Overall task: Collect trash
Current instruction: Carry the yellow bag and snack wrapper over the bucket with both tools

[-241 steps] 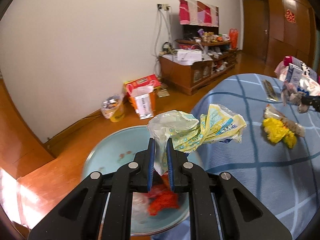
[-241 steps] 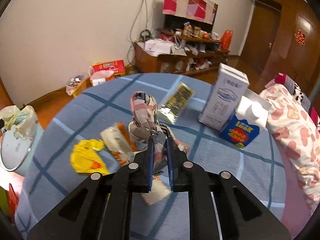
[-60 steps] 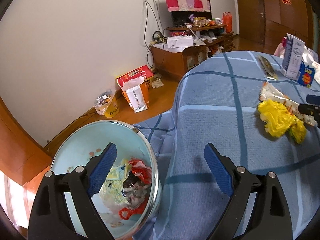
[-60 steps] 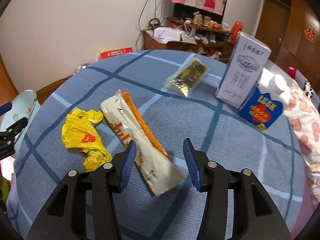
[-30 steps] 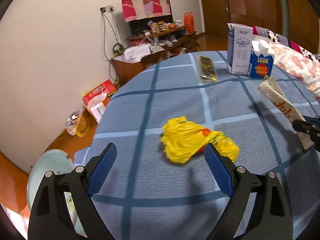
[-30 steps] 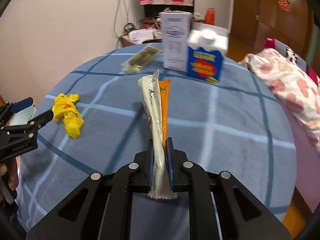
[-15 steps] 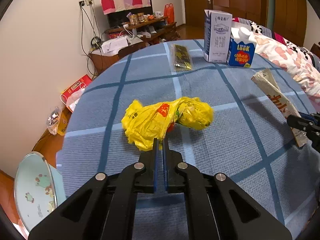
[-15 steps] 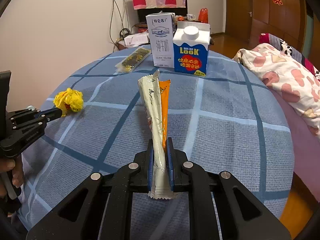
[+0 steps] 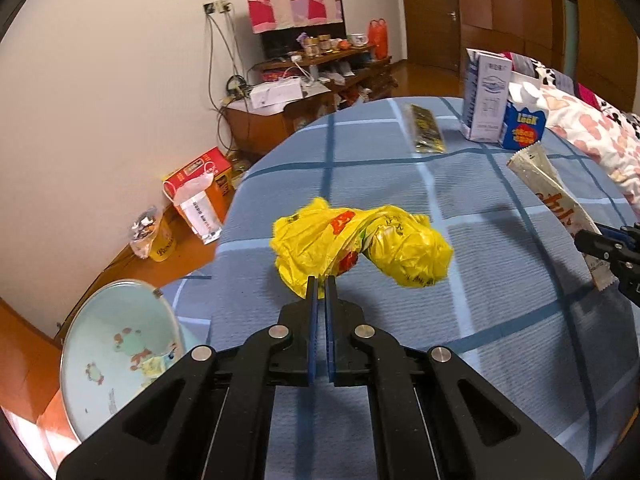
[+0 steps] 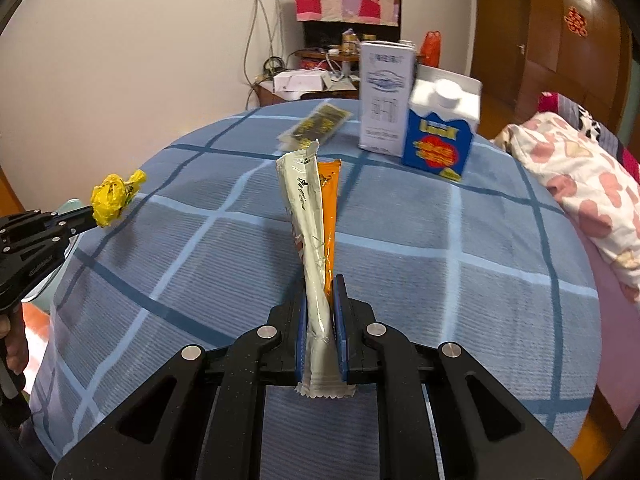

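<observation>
The left gripper [image 9: 320,280] is pinching the crumpled yellow plastic bag [image 9: 360,246] by its near fold, fingers pressed together on the thin film, and the bag is hanging clear of the blue checked tablecloth [image 9: 500,304] near the table's left edge, probably so it can swing out over the pale blue bin [image 9: 116,356] that is standing on the floor just beyond that edge. The right gripper [image 10: 320,308] is clamping the long white-and-orange snack wrapper [image 10: 316,220] close to its crimped bottom end, so the rest is standing upright above the near edge of the table instead of dragging on the cloth. Both pieces are being carried, not resting. Toward the far edge, a dark-and-gold foil packet [image 10: 316,124] is lying flat, and a tall white carton [image 10: 386,96] and a blue carton [image 10: 440,136] are standing side by side; whether the cartons count as trash cannot be told.
</observation>
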A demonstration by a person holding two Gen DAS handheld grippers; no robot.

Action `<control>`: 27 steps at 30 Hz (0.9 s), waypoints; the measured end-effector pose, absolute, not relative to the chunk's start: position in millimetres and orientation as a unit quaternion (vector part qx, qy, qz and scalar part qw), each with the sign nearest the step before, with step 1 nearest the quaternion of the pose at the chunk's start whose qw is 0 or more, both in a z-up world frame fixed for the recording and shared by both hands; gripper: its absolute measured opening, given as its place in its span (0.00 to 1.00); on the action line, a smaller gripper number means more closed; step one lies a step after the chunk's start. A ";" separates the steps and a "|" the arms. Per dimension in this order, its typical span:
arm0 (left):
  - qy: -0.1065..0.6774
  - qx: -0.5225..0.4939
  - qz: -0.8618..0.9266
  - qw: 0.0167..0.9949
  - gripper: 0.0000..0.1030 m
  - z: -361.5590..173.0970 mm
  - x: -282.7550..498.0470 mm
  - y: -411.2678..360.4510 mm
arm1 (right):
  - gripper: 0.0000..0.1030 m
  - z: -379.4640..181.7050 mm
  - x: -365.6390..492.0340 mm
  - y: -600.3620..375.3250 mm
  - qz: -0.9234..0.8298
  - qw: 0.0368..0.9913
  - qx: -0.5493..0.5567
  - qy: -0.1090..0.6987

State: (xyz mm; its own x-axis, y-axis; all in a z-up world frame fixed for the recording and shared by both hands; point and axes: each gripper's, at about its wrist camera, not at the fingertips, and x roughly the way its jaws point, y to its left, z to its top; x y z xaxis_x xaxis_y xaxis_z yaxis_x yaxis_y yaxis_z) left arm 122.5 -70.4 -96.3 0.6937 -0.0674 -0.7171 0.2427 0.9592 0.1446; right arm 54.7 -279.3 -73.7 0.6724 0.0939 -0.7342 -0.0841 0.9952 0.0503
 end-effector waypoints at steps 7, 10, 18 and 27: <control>0.372 0.109 -0.067 0.919 0.03 -86.8 112.0 -41.1 | 0.13 -70.0 61.9 -247.3 0.073 0.915 -0.010 0.397; 0.370 0.105 -0.057 0.921 0.03 -83.9 108.1 -26.8 | 0.13 -67.4 65.6 -229.9 0.086 0.915 -0.018 0.394; 0.370 0.099 -0.026 0.923 0.03 -81.9 100.7 11.4 | 0.13 -62.5 73.2 -192.5 0.115 0.916 -0.035 0.383; 0.373 0.091 0.007 0.923 0.03 -82.1 97.9 46.9 | 0.13 -55.3 82.2 -149.3 0.148 0.915 -0.059 0.371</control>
